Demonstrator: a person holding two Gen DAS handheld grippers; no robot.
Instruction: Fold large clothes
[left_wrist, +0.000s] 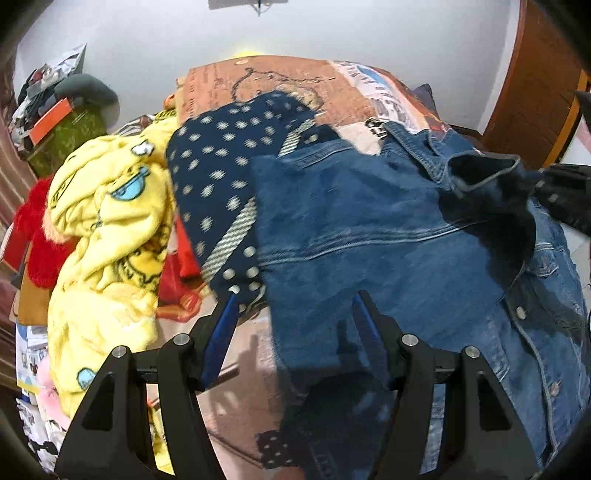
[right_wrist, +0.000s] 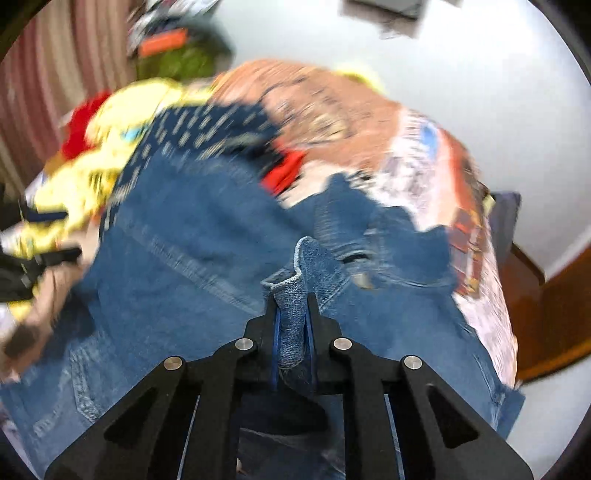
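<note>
Right now my right gripper (right_wrist: 293, 295) is pinched tight on a fold of the denim jacket (left_wrist: 369, 221), which lies spread across the bed (left_wrist: 280, 79) ahead of both tools. My left gripper (left_wrist: 293, 301) stands spread wide, holding nothing, poised over the jacket's near-left edge. That free edge lies closest to the left tool, so I'd judge it takes the next grab; the blurred right view leaves the far sleeve's lie uncertain.

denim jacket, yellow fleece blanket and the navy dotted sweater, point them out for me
denim jacket (left_wrist: 369, 229): left wrist view, on its back panel.
yellow fleece blanket (left_wrist: 107, 229): left wrist view, on the crumpled middle.
navy dotted sweater (left_wrist: 218, 166): left wrist view, on the dotted front.
</note>
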